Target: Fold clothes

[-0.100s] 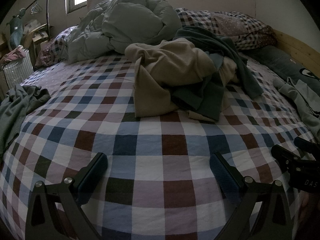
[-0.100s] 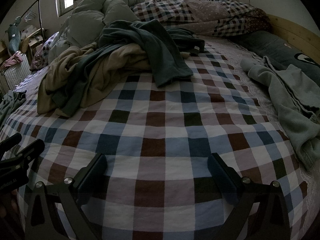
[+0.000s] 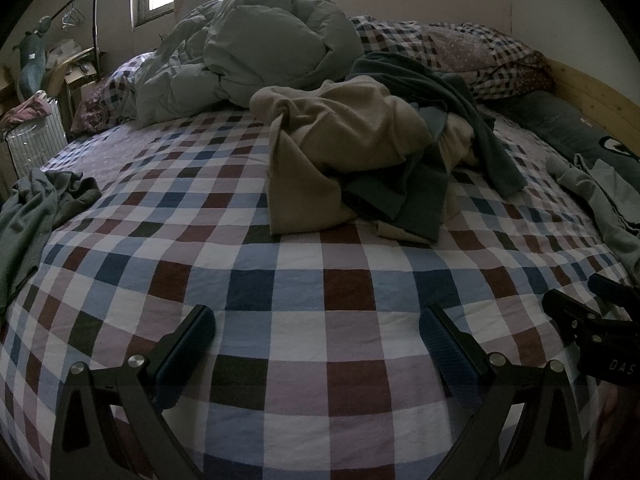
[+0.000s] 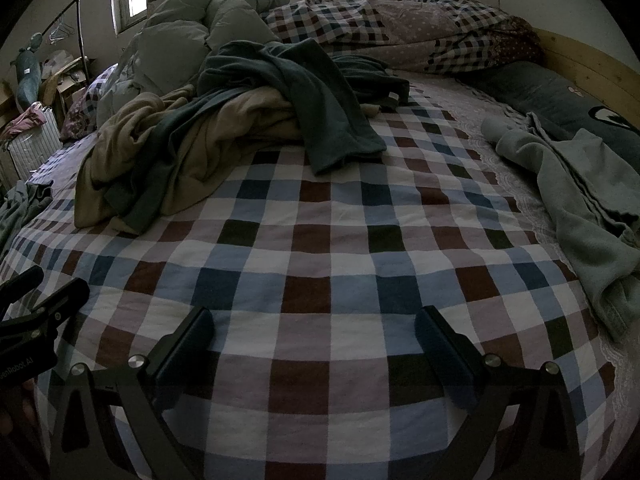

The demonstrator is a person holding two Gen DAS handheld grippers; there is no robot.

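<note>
Grippers (image 3: 318,338) (image 4: 314,338) low over checked bedspread (image 3: 320,360), jaws spread, empty.

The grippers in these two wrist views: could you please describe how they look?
Both look alike. The left gripper and right gripper each have black angular frames with triangular cut-outs and round silver bolts. Their fingers are flat, dark, rectangular pads with a bluish tint. Seen from the left view, the right gripper's black body bears white lettering, "DAS". No cables or sleeves are visible.
</note>
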